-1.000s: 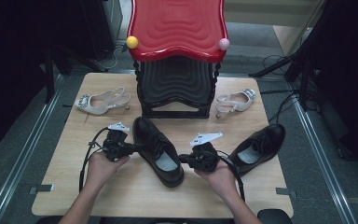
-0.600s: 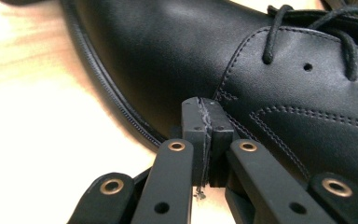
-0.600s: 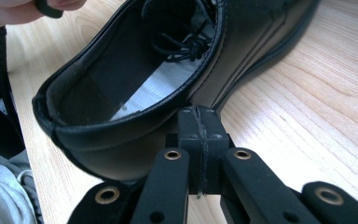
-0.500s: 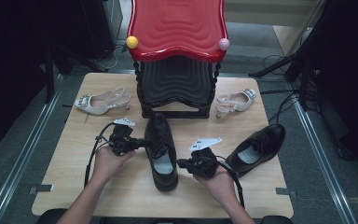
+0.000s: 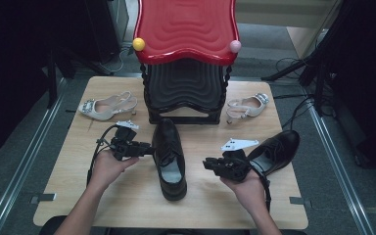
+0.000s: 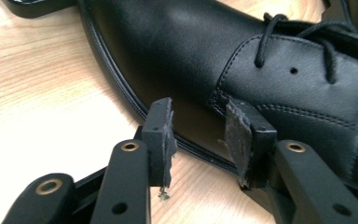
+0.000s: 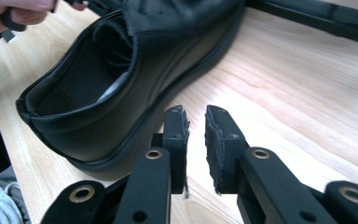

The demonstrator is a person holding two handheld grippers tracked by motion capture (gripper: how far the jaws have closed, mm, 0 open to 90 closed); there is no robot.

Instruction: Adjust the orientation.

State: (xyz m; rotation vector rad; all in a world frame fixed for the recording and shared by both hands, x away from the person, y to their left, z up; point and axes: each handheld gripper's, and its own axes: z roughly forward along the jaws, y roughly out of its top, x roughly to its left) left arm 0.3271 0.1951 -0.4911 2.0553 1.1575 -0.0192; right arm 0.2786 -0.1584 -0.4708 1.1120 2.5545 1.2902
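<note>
Swung straight since a second ago, the black leather lace-up shoe (image 5: pixel 169 159) now points toe-first at the black-and-red stacked stools (image 5: pixel 186 73). My left gripper (image 5: pixel 147 148) has just been opening, right gripper (image 5: pixel 206 163) too, narrowly; both empty. Its mate (image 5: pixel 276 152) remains unaligned.

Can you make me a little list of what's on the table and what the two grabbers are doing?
middle black shoe: flat on the table, toe toward the rack
left gripper: at the shoe's side, jaws just opened, nothing held
right gripper: beside the shoe's heel, jaws just opened slightly, empty
second black shoe: at the right
pale sandals: one each side of the rack
red-topped rack: at the back
</note>
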